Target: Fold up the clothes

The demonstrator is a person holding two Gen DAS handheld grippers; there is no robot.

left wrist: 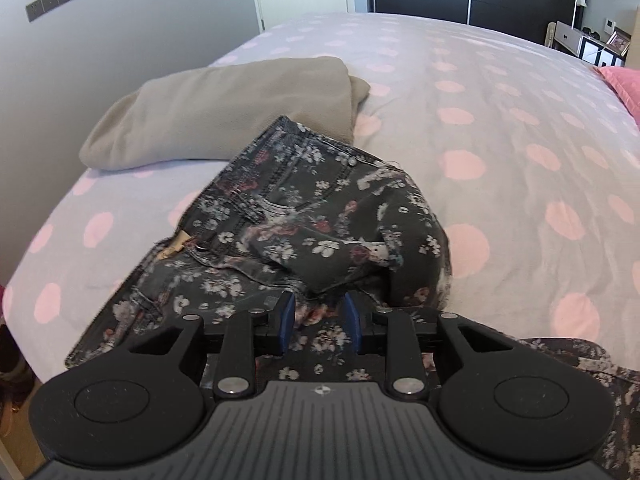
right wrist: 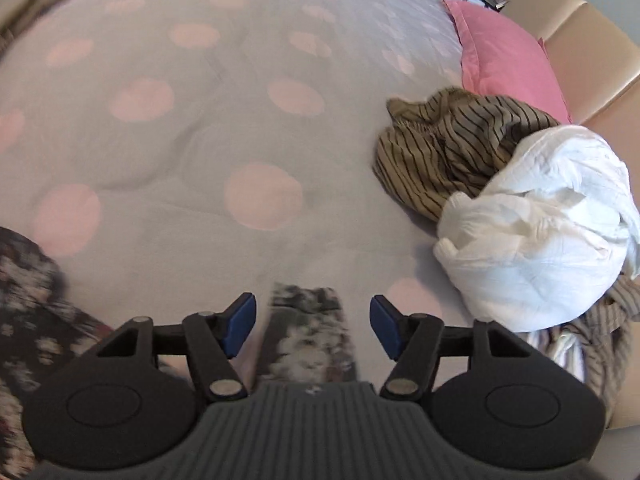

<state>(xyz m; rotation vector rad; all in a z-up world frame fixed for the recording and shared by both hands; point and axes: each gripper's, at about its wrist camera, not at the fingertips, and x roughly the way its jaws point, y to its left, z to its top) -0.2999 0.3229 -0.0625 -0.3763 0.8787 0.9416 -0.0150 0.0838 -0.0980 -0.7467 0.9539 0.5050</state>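
Dark floral trousers (left wrist: pixel 304 220) lie bunched near the bed's left edge, folded over on themselves. My left gripper (left wrist: pixel 320 316) hovers over their near part, jaws a little apart, with a ridge of the fabric in the gap and the blue pads not pressing on it. In the right wrist view, a blurred strip of the same floral cloth (right wrist: pixel 308 332) lies between the widely parted fingers of my right gripper (right wrist: pixel 312 320), untouched; more of the trousers (right wrist: pixel 28 300) shows at the left edge. A folded beige garment (left wrist: pixel 224 112) rests just beyond the trousers.
The bed cover (left wrist: pixel 500 140) is pale grey with pink dots. On the right lie a crumpled brown striped garment (right wrist: pixel 448 148), a white bundle (right wrist: pixel 540 232) and a grey striped piece (right wrist: pixel 592 344), next to a pink pillow (right wrist: pixel 504 60) and beige headboard (right wrist: pixel 592 48). A wall (left wrist: pixel 100 60) borders the left.
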